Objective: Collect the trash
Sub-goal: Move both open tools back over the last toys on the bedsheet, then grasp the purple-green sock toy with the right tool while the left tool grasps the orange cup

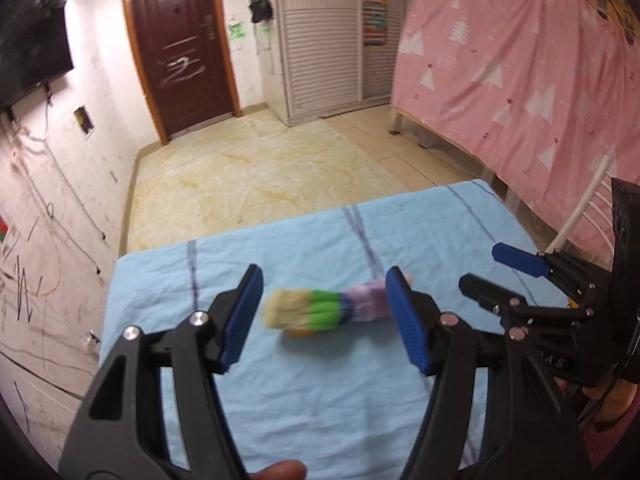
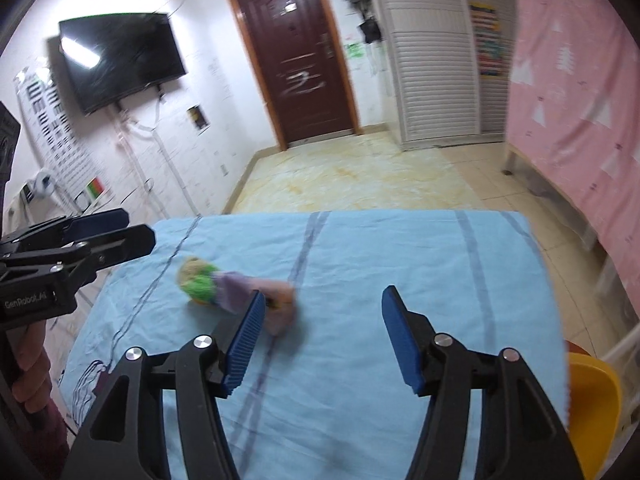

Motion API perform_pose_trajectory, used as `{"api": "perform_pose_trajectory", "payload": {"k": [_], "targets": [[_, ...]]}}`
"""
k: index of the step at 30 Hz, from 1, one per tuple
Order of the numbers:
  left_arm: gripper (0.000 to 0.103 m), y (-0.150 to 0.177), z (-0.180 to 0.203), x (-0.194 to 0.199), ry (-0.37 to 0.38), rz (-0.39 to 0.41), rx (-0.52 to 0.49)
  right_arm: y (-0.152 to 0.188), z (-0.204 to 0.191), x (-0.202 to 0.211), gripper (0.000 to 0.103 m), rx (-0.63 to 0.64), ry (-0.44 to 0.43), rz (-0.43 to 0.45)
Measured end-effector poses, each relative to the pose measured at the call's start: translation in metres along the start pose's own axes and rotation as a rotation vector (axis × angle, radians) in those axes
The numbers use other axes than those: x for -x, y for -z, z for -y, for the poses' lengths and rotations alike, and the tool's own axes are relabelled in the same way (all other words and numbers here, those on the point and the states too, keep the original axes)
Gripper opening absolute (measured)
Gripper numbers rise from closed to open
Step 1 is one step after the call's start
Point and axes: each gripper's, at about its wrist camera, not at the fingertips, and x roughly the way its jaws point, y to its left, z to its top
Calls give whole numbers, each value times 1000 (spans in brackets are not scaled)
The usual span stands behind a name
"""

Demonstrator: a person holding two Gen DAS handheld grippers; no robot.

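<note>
Risk: both my tools, left tool [image 1: 324,316] and right tool [image 2: 322,334], hang spread and empty above the striped bundle [image 1: 326,308] on the desk [image 1: 320,400], so a blurred, hasty pinch could miss.

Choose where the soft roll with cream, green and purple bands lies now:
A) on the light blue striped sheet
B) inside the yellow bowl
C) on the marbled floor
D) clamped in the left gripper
A: the banded roll rests on the blue sheet, with both grippers open and empty.
</note>
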Motion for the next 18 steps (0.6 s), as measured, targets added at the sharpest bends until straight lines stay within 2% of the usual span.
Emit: {"api": "perform_pose_trajectory", "payload": {"k": [6, 18], "targets": [[61, 9, -30, -10, 0, -25, 45, -8, -26, -29, 60, 42, -36, -48], [61, 17, -67, -32, 10, -70, 117, -13, -55, -78, 61, 105, -86, -153]]}}
